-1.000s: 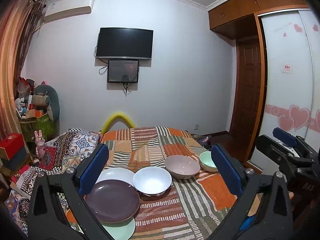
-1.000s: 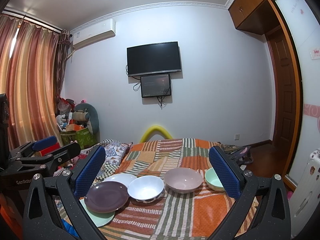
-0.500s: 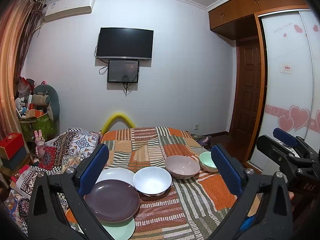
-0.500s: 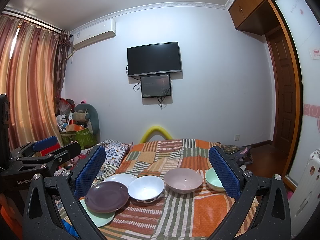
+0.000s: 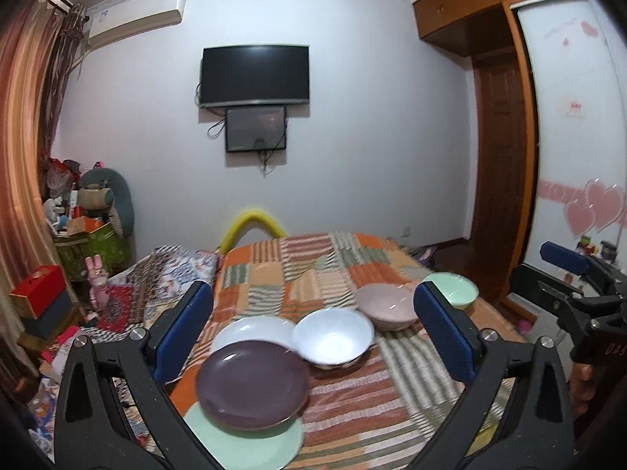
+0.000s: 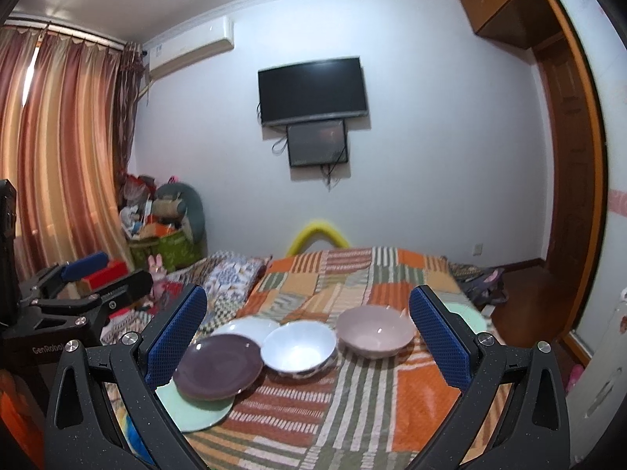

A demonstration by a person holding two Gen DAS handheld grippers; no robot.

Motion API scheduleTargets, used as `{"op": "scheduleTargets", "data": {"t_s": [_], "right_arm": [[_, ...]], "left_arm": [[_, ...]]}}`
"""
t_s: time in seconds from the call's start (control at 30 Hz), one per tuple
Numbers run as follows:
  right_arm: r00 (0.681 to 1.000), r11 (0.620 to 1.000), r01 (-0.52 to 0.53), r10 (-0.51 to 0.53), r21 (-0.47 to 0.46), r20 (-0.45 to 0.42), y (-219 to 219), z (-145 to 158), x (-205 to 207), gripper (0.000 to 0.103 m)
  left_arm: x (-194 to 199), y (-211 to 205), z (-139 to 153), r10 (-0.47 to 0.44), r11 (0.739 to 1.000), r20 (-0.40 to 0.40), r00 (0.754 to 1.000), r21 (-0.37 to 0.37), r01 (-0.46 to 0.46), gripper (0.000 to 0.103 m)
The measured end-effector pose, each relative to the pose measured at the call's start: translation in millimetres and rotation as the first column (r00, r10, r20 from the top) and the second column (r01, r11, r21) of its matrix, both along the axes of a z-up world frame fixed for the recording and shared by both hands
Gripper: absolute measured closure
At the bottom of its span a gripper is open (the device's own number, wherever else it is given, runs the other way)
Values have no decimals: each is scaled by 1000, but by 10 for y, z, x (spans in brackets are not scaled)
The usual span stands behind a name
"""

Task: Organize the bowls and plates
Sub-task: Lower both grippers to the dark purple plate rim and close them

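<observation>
On the striped bedspread lie a purple plate on top of a green plate, a white plate behind them, a white bowl, a pink bowl and a green bowl. My left gripper is open and empty, held above the near plates. My right gripper is open and empty; under it lie the purple plate, the white bowl and the pink bowl. Each gripper shows at the other view's edge.
A patterned quilt lies left of the bedspread. Boxes and toys are piled by the curtain at the left. A wardrobe and a wooden door stand to the right. A TV hangs on the far wall.
Both views have shifted: the dishes look nearer and the left view pans slightly, with motion blur. Both grippers stay open and empty.
</observation>
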State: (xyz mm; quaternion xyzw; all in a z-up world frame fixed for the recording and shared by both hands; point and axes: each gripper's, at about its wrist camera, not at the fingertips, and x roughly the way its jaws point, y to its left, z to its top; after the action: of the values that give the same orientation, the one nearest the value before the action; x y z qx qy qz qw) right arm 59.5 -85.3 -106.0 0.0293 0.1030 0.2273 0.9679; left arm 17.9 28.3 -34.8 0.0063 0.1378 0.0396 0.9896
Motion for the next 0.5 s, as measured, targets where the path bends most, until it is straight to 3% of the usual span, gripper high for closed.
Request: {"op": "scheduleTargets", "data": {"t_s": [0.13, 0.27, 0.33, 0.5], "right_arm": [[997, 999, -47, 46, -24, -54, 143, -148, 114, 1], [991, 994, -85, 77, -63, -111, 301, -292, 230, 21], [985, 992, -103, 91, -77, -145, 373, -369, 309, 26], [969, 984, -140, 114, -109, -221, 563, -529, 503, 39]], "left_arm": [[107, 243, -198, 15, 999, -71, 997, -40, -18, 0], [212, 526, -384, 44, 995, -129, 991, -78, -55, 8], [285, 657, -485, 64, 993, -158, 985, -89, -78, 16], [473, 1042, -765, 98, 983, -221, 970, -129, -129, 22]]}}
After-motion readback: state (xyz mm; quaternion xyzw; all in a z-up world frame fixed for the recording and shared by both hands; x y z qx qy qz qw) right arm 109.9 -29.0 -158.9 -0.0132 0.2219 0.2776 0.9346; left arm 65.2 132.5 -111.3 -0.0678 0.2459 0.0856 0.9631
